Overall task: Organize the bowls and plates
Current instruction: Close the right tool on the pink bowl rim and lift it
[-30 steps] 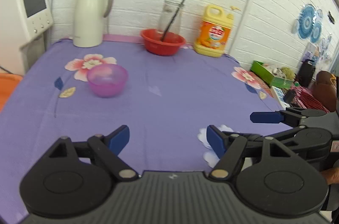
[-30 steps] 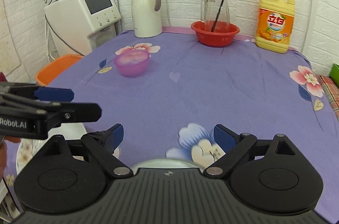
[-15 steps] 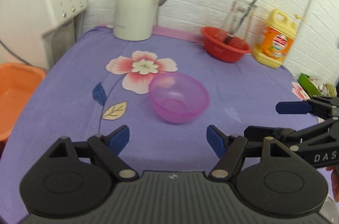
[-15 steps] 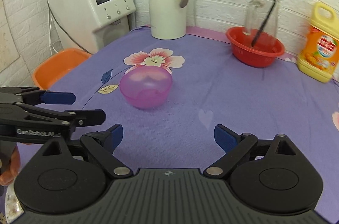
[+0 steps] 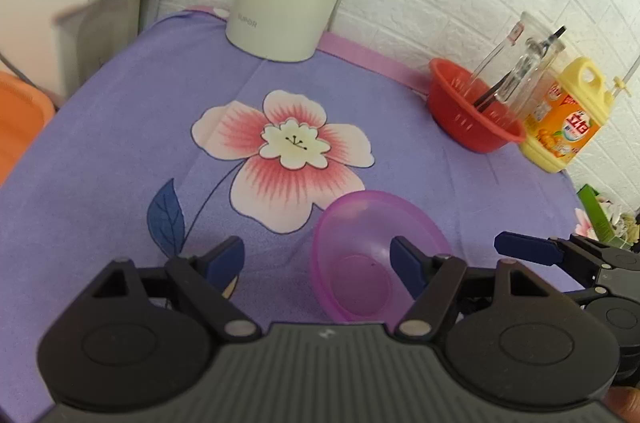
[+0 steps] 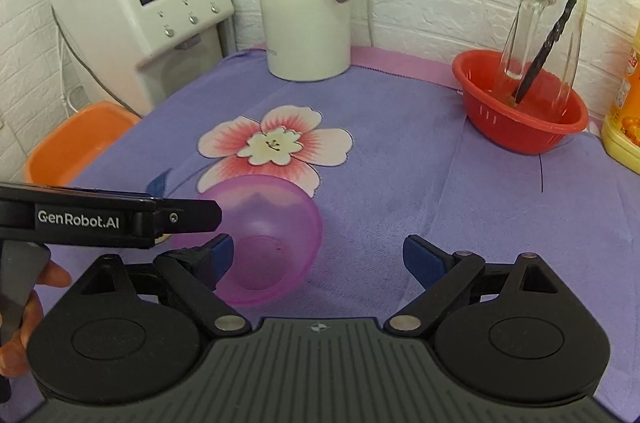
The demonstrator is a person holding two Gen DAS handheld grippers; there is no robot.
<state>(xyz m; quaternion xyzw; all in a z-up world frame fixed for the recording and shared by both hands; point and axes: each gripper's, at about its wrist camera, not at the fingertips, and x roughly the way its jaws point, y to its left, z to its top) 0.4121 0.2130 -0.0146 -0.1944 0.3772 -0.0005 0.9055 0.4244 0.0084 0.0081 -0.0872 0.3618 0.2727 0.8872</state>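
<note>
Both claws, left claw and right claw, gape empty; pink bowl seemingly untouched below.

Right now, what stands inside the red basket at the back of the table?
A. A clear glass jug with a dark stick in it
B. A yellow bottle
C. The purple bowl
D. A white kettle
A: the clear glass jug, with a dark stick leaning in it, stands in the red basket; the purple bowl sits apart on the cloth, near the fingers.
</note>
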